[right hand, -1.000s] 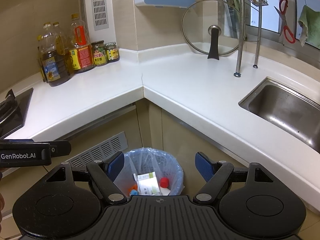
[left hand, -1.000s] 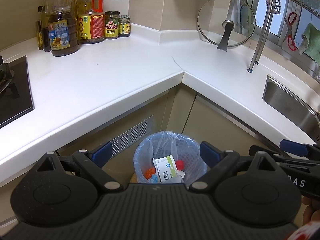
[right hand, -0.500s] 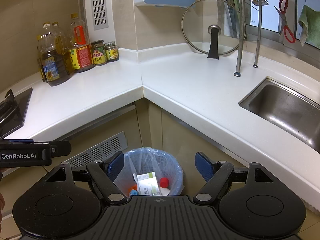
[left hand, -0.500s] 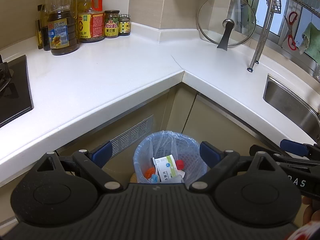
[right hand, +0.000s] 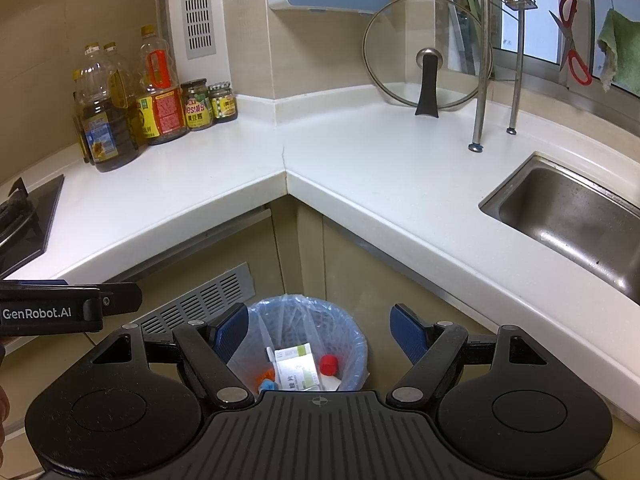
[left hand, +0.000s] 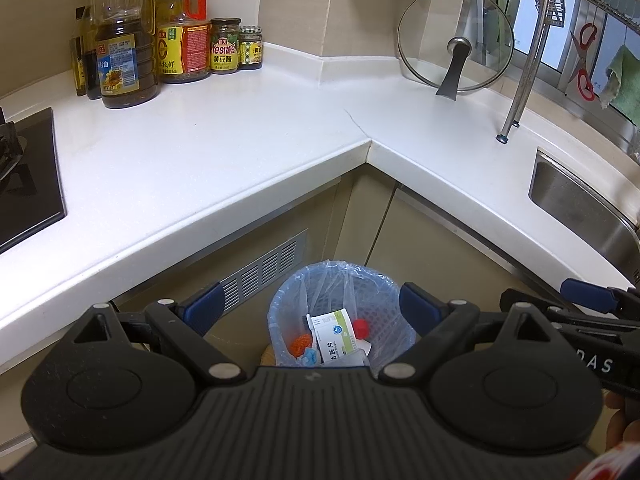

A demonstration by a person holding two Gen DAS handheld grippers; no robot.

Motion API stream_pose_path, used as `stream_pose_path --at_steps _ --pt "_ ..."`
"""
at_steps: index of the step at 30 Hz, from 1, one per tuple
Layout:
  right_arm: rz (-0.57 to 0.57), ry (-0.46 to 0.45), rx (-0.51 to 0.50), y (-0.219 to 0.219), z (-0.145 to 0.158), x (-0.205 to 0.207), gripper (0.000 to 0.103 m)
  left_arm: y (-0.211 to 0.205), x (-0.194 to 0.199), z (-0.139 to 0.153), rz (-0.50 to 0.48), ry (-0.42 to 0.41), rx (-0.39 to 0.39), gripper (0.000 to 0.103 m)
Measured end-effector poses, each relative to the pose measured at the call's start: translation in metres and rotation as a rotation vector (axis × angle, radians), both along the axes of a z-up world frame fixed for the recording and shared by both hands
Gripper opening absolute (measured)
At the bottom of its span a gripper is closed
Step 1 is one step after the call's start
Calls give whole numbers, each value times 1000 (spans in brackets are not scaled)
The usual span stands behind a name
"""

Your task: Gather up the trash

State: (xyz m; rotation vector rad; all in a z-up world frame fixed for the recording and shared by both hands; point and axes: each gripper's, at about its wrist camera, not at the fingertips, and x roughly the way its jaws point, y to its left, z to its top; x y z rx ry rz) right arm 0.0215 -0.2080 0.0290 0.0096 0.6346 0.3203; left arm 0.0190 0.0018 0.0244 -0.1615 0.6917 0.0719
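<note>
A small bin with a blue plastic liner (left hand: 384,280) (right hand: 356,332) stands on the floor under the counter corner. Inside lie a white and green carton (left hand: 334,336) (right hand: 298,366), a red cap (left hand: 361,327) (right hand: 329,364) and an orange scrap (left hand: 300,345). My left gripper (left hand: 310,308) hovers above the bin, open and empty. My right gripper (right hand: 316,326) hangs beside it over the same bin, also open with nothing between its fingers. Each gripper's side shows at the edge of the other's view.
A white L-shaped counter (left hand: 224,148) wraps around the bin. Oil bottles and jars (left hand: 160,52) stand at the back left, a hob (left hand: 24,176) at far left. A glass lid (left hand: 456,44) leans on the wall; a steel sink (right hand: 568,216) lies right.
</note>
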Motion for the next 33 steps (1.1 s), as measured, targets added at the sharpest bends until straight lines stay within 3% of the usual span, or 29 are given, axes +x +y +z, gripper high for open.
stream_pose_path --at_steps 33 --pt "-4 4 -1 0 -1 3 78 0 3 -1 -11 -9 -3 93"
